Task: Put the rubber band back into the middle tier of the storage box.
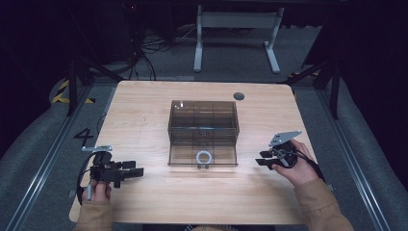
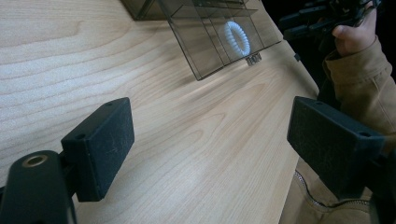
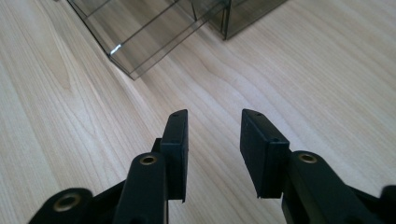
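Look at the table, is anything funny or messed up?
Just one thing: the bottom drawer of the see-through brown box sticks out toward the person, with a white ring lying inside. Nothing looks spilled or broken.

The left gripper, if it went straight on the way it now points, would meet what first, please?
Probably the smoky clear drawer box, near the drawer holding the white coiled ring. Bare table lies before the left gripper, whose jaws stand open; depth is uncertain.
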Motion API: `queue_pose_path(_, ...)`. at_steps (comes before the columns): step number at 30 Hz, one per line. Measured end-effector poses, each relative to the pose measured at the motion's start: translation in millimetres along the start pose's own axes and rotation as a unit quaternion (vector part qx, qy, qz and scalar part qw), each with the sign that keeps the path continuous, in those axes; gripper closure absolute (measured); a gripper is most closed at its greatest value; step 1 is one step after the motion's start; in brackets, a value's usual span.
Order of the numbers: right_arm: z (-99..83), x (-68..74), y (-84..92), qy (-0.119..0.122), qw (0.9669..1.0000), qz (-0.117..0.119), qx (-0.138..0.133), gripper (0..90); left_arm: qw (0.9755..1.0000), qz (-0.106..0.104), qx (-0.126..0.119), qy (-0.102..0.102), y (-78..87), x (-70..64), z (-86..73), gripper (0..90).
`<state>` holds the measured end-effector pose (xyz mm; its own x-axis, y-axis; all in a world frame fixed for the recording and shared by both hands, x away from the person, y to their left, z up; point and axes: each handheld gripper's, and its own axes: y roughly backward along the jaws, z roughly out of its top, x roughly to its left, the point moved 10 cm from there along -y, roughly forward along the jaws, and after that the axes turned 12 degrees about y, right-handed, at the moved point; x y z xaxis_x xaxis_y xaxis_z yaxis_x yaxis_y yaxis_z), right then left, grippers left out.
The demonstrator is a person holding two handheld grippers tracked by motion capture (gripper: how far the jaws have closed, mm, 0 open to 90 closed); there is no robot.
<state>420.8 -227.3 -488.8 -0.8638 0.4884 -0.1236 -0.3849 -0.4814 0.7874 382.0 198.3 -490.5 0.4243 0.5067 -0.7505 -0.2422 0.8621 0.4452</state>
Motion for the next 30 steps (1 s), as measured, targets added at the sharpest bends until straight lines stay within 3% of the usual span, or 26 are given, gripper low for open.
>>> queue_pose_path(19,-21.1,11.3,-10.3,-0.012,0.9992,-0.032,-0.024,59.7,1.0,-0.001,0.001,-0.002,-1.5,-1.3,1.0,15.5)
queue_pose_path(28,-24.5,15.9,-13.7,-0.015,0.9992,-0.029,-0.023,58.4,1.0,-0.002,0.002,-0.001,-1.9,-1.4,0.9,15.5)
queue_pose_path(30,-22.7,13.4,-12.4,-0.024,0.9987,-0.031,-0.033,57.7,1.0,0.0,0.002,-0.002,-2.1,-0.7,1.0,15.5)
